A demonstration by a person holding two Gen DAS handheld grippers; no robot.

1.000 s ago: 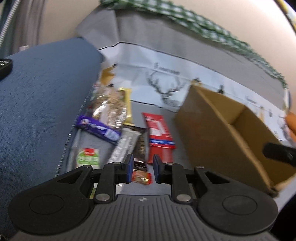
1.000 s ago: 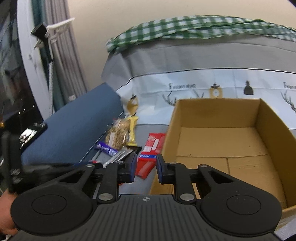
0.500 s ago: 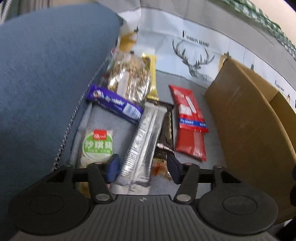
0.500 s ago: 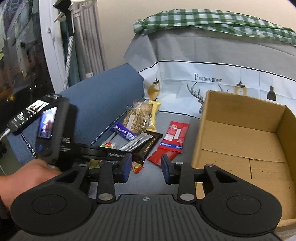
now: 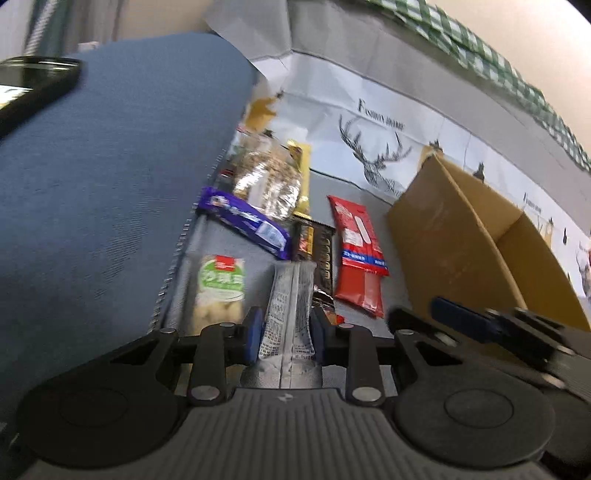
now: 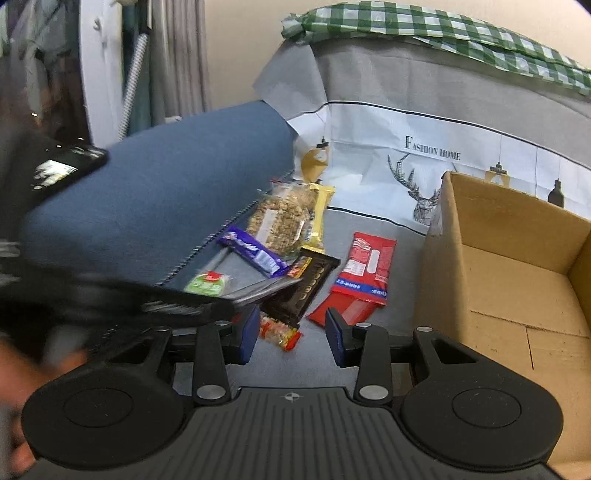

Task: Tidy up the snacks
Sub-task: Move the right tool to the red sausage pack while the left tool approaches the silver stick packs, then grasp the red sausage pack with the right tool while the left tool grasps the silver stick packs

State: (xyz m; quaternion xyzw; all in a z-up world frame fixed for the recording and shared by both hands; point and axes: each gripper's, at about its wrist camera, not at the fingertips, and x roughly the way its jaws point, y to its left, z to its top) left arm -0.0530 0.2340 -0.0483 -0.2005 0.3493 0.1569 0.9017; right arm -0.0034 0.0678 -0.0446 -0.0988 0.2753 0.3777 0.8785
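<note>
Several snacks lie on a grey sofa seat. My left gripper (image 5: 286, 338) is shut on a silver bar (image 5: 290, 314) and holds it lifted off the seat; the bar also shows in the right wrist view (image 6: 266, 288). Around it lie a purple bar (image 5: 245, 221), a green-label pack (image 5: 221, 291), a black bar (image 5: 319, 254), a red packet (image 5: 358, 251) and a clear granola bag (image 5: 267, 181). My right gripper (image 6: 291, 332) is open and empty above a small orange snack (image 6: 279, 331). An open cardboard box (image 6: 517, 280) stands to the right.
A blue sofa armrest (image 5: 92, 184) with a black phone (image 5: 33, 85) on it rises to the left. A deer-print cloth (image 6: 424, 155) covers the sofa back, with a green checked cloth (image 6: 424, 26) on top. The right gripper's fingers (image 5: 461, 319) reach into the left wrist view.
My left gripper has closed on the silver bar and lifted it. My right gripper has opened wider and moved left toward the snacks, away from the box.
</note>
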